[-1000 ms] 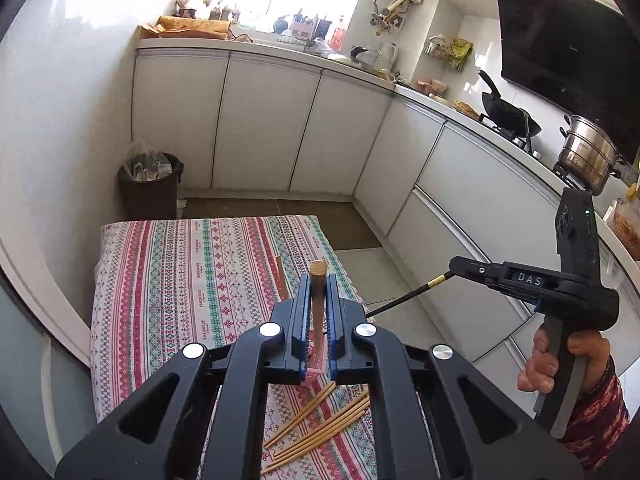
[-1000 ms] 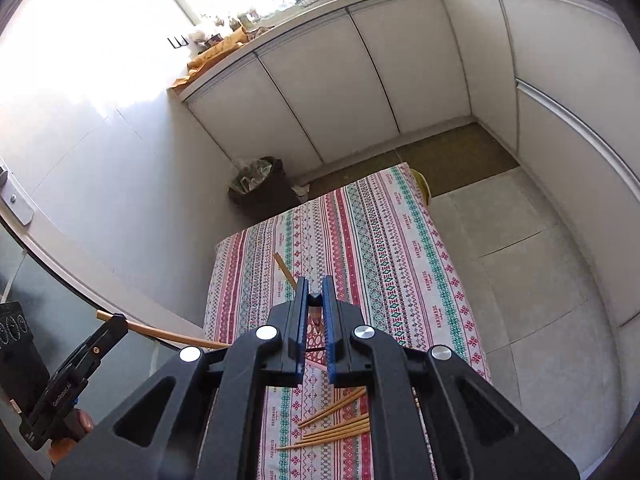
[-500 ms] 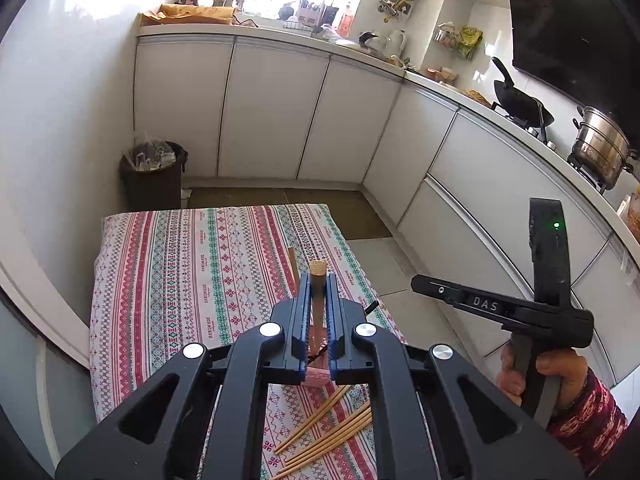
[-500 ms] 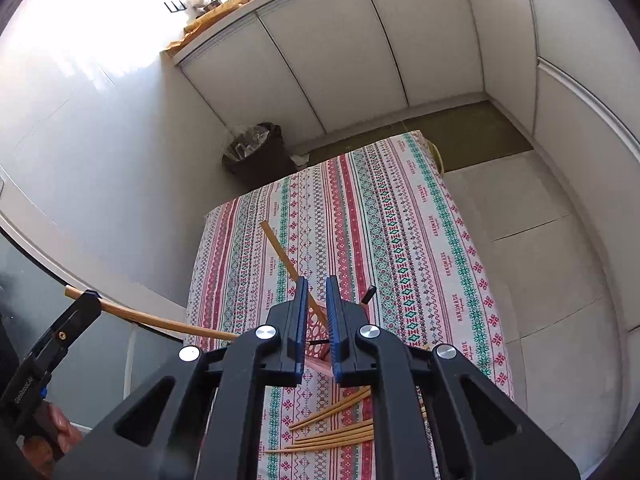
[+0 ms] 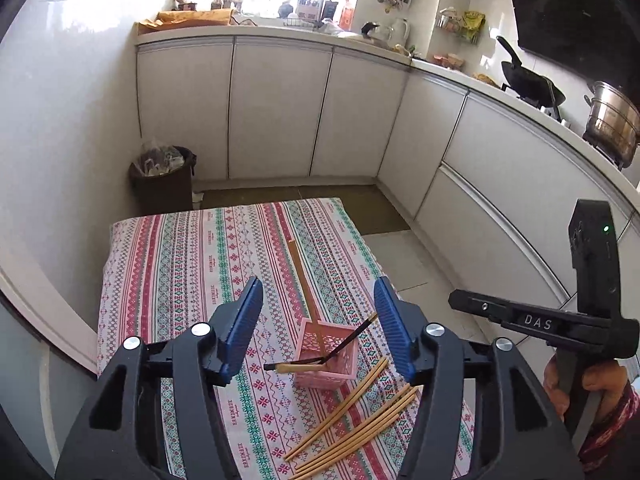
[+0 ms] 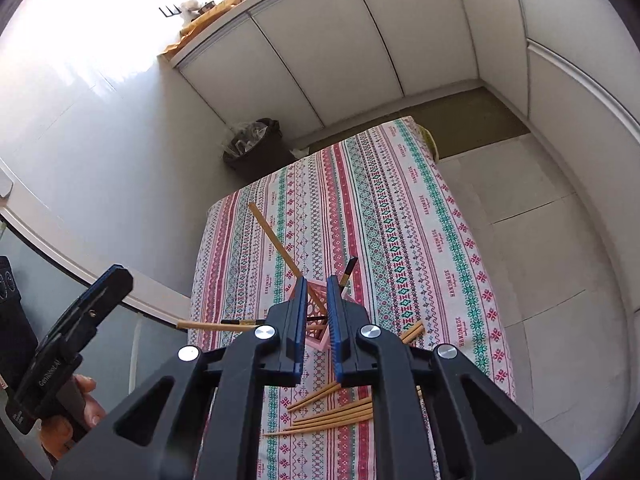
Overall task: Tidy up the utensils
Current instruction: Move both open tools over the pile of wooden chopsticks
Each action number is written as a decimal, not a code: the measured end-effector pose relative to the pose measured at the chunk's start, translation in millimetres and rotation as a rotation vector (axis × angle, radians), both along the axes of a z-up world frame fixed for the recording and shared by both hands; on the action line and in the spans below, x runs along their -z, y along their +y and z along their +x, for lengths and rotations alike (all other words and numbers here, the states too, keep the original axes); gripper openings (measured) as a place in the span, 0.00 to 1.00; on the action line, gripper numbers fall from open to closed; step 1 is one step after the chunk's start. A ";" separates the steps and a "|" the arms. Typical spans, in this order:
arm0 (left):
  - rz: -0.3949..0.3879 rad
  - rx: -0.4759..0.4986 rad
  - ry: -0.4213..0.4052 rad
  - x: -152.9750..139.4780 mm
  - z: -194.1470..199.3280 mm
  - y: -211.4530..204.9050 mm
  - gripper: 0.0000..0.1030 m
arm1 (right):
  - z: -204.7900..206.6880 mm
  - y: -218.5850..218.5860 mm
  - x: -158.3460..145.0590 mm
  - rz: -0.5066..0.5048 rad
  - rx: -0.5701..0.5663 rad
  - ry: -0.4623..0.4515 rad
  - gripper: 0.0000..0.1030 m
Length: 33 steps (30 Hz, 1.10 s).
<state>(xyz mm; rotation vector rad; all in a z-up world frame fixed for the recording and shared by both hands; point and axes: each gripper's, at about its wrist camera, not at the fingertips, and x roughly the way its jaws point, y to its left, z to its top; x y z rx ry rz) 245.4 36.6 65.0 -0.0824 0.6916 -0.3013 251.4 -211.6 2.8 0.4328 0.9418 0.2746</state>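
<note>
A pink slotted holder (image 5: pixel 325 354) stands on the striped tablecloth (image 5: pixel 192 264) and holds a few chopsticks: a wooden one (image 5: pixel 303 280) leaning away and a black-tipped one (image 5: pixel 352 334) leaning right. My left gripper (image 5: pixel 318 324) is open and empty above the holder. Several loose wooden chopsticks (image 5: pixel 360 424) lie on the cloth in front of it. My right gripper (image 6: pixel 317 320) has its jaws nearly closed with nothing between them, above the holder (image 6: pixel 316 326). The loose chopsticks (image 6: pixel 332 414) show below it.
A dark waste bin (image 5: pixel 162 184) stands by the wall beyond the table. White cabinets (image 5: pixel 280 108) run along the back and right. A wok (image 5: pixel 528 84) and steel pot (image 5: pixel 612 124) sit on the counter. Tiled floor (image 6: pixel 540 240) lies right of the table.
My left gripper opened and let go of the wooden chopstick, which now stands in the pink holder. The black-tipped chopstick has left my right gripper and also rests in the holder.
</note>
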 end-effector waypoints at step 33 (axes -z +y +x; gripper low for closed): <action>0.567 0.438 0.150 123.3 -87.2 -119.9 0.93 | -137.0 -98.4 134.8 -0.059 0.323 0.144 0.93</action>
